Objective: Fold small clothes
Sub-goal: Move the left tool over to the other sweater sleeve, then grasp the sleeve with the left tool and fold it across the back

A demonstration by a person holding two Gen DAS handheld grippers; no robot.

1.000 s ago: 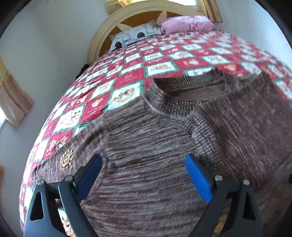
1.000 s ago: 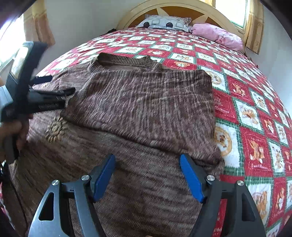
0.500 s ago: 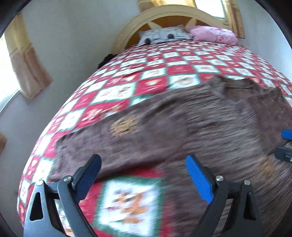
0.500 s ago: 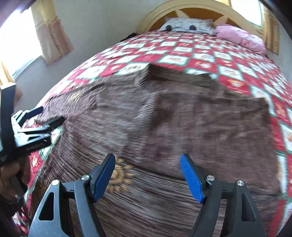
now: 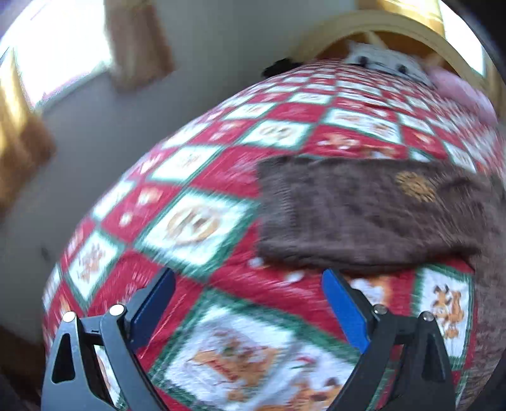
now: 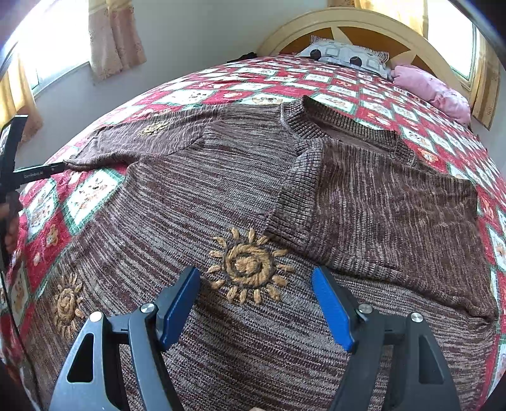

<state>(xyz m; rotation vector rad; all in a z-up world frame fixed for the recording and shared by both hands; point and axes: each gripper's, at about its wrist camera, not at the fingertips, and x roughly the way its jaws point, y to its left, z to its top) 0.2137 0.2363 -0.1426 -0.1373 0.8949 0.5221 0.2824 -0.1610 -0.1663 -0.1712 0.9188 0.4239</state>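
Observation:
A brown knitted sweater (image 6: 221, 196) lies flat on the quilted bed (image 6: 442, 139). Its right sleeve (image 6: 379, 215) is folded across the chest, and its left sleeve (image 6: 136, 142) stretches out to the left. My right gripper (image 6: 256, 275) hovers open over the sweater's body, with an embroidered sun (image 6: 248, 264) between its fingers. My left gripper (image 5: 246, 278) is open above bare quilt (image 5: 196, 221), just below the cuff end of the left sleeve (image 5: 363, 215). One of its fingers (image 6: 41, 170) shows in the right wrist view, close to the cuff. The left wrist view is blurred.
A patterned pillow (image 6: 344, 57) and a pink pillow (image 6: 433, 88) lie against the arched headboard (image 6: 348, 22). The bed's left edge drops off toward a wall with curtained windows (image 6: 114, 34). A hand (image 6: 9, 215) holds the left gripper.
My left gripper swept left off the sweater's body to the quilt beside the left sleeve's cuff. My right gripper shifted left from the folded side to the sweater's middle. Both stayed open.

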